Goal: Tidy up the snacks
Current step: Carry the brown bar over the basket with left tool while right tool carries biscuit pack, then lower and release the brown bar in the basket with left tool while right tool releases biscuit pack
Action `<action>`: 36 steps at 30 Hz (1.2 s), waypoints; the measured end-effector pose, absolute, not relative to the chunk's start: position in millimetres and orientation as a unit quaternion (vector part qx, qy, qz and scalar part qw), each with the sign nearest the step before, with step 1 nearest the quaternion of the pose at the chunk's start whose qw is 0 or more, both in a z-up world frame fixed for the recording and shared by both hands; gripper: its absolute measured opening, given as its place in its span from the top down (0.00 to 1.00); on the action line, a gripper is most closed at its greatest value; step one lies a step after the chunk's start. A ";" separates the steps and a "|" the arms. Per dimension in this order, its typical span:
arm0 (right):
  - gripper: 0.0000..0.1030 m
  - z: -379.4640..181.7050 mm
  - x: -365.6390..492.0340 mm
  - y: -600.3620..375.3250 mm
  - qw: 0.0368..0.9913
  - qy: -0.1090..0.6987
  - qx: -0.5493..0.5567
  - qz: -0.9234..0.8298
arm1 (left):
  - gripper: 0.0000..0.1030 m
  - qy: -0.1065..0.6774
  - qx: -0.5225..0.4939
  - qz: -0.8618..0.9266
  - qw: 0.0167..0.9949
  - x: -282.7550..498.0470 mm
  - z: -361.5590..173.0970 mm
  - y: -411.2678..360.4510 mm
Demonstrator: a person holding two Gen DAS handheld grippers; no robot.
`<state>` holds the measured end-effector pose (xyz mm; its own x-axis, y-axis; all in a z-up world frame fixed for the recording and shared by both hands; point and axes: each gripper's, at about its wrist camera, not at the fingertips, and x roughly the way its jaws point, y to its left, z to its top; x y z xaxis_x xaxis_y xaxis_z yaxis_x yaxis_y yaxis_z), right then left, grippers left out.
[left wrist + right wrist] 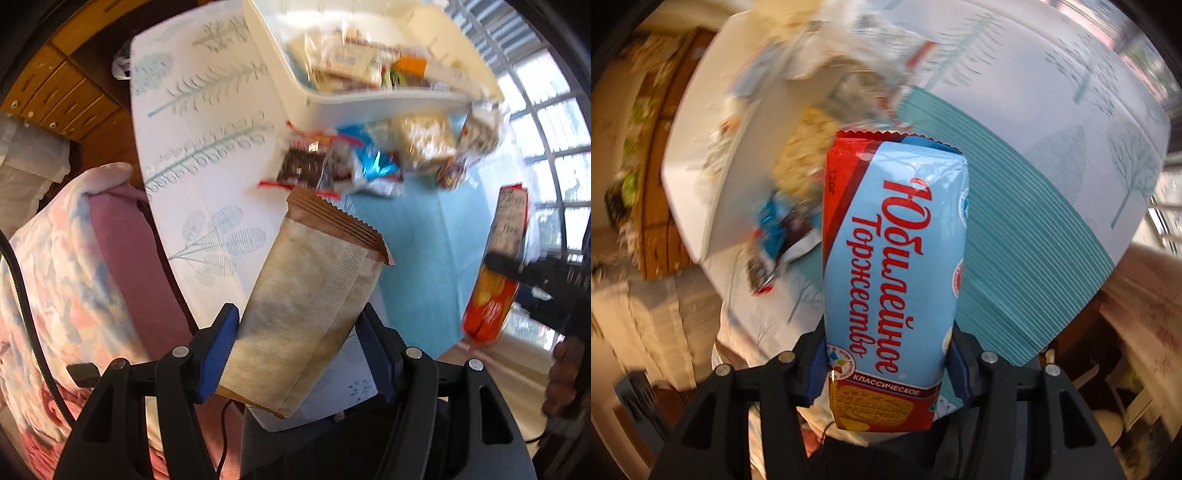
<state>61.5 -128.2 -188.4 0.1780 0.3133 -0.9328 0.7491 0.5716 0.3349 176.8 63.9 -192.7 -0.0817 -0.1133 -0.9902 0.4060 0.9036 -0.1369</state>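
**Two biscuit packs aloft, bin waiting**

Here, each claw carries a snack above the desk. The right claw (888,369) is clamped on a blue-and-red biscuit pack (894,266), gripping it low down near the end with the biscuit picture, so most of its length sticks out past the fingers. The left claw (299,350) is closed on a beige-and-brown wrapped pack (314,288), held across its lower half with the crimped brown seal pointing away. In the left view the blue-and-red pack (495,266) also shows off to the right, in the other claw.

Both packs look light and fairly stiff along their length, since stacked biscuits give them a firm core, but the film wrappers are glossy and likely slippery, and the contents would crack under a hard squeeze. My judgement is that a hold across the flat sides near the middle is safest; the right claw's grip so near one end leaves the pack free to swing.

Beyond the packs, a white plastic bin (369,99) stands on the desk (207,155) and already holds several wrapped snacks. Just in front of it lies a loose heap of snacks (369,162), among them a dark bar in clear wrap and a blue foil packet, resting partly on a teal placemat (424,236). The motion blur hides finer detail.
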 end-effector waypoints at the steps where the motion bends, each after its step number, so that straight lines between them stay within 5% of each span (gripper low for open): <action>1: 0.48 -184.3 64.2 -123.8 0.641 0.623 0.419 -0.160 | 0.38 0.709 0.092 -0.190 0.673 176.3 -188.0 65.0; 21: 0.48 -112.0 148.8 -144.6 0.721 0.647 0.249 -0.003 | 0.38 0.649 -0.054 -0.101 0.752 241.5 -93.7 60.0; 36: 0.48 -109.8 224.4 -186.6 0.747 0.639 0.178 0.037 | 0.38 0.614 -0.141 -0.066 0.774 291.6 -90.6 15.7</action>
<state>224.4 -186.6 -109.8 0.1797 0.2832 -0.9421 0.1719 0.9339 0.3136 291.6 15.7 -90.6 0.2382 -0.2751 -0.9314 -0.0700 0.9517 -0.2990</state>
